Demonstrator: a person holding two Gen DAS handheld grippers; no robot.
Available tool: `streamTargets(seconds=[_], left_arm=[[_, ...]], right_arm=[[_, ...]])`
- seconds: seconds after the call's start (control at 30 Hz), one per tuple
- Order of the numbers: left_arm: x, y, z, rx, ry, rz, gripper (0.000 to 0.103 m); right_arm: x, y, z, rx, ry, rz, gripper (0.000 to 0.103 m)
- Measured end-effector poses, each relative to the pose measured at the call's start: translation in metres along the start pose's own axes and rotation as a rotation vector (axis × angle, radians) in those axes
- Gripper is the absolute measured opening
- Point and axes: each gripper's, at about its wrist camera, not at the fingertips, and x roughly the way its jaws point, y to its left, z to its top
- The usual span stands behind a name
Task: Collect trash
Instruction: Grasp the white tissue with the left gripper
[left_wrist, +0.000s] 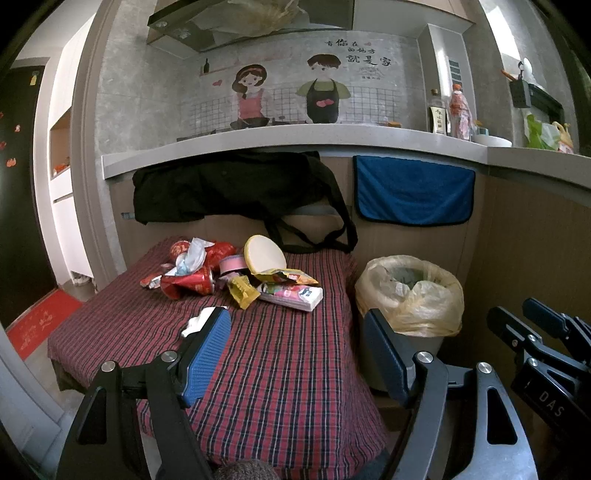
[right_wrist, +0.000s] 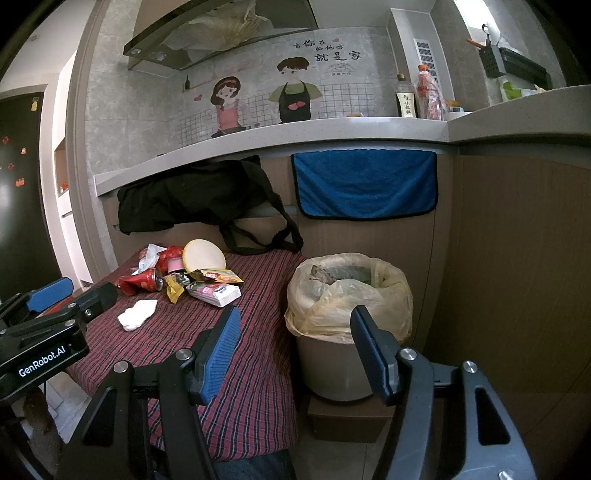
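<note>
A pile of trash lies at the far end of a low table with a red plaid cloth (left_wrist: 277, 350): a crushed red can (left_wrist: 190, 282), a yellow wrapper (left_wrist: 242, 291), a tissue pack (left_wrist: 291, 295), a round white lid (left_wrist: 264, 254). A crumpled white tissue (right_wrist: 137, 314) lies apart, nearer me. A bin with a yellowish bag (left_wrist: 410, 295) stands right of the table; it also shows in the right wrist view (right_wrist: 347, 295). My left gripper (left_wrist: 299, 332) is open and empty above the table. My right gripper (right_wrist: 295, 332) is open and empty, between table edge and bin.
A black bag (left_wrist: 229, 188) and a blue towel (left_wrist: 413, 192) hang under the counter behind the table. Bottles (left_wrist: 458, 110) stand on the counter. A wooden panel wall (right_wrist: 517, 277) is to the right. A red mat (left_wrist: 40, 325) lies on the floor at left.
</note>
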Motion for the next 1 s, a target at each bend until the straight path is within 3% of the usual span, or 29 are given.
streamTargets(seconds=[0.37,0.53,0.7,0.87,1.0], left_arm=[[0.000,0.006,0.001,-0.026,-0.001,-0.001,0.075],[0.009,0.044,0.011,-0.099,0.012,-0.021,0.075],[0.038,0.107,0.022,-0.206,0.064,-0.035,0.075],[0.069,0.174,0.009,-0.344,0.105,0.021,0.075],[0.102,0.207,-0.009,-0.411,0.183,0.007,0.075]], right_arm=[[0.000,0.000,0.002,-0.004,-0.006,-0.005,0.060],[0.008,0.006,0.009,-0.030,-0.026,-0.006,0.060],[0.040,0.019,0.030,-0.052,-0.023,0.056,0.060],[0.089,0.048,0.050,-0.105,0.004,0.128,0.060],[0.122,0.065,0.057,-0.112,0.025,0.174,0.060]])
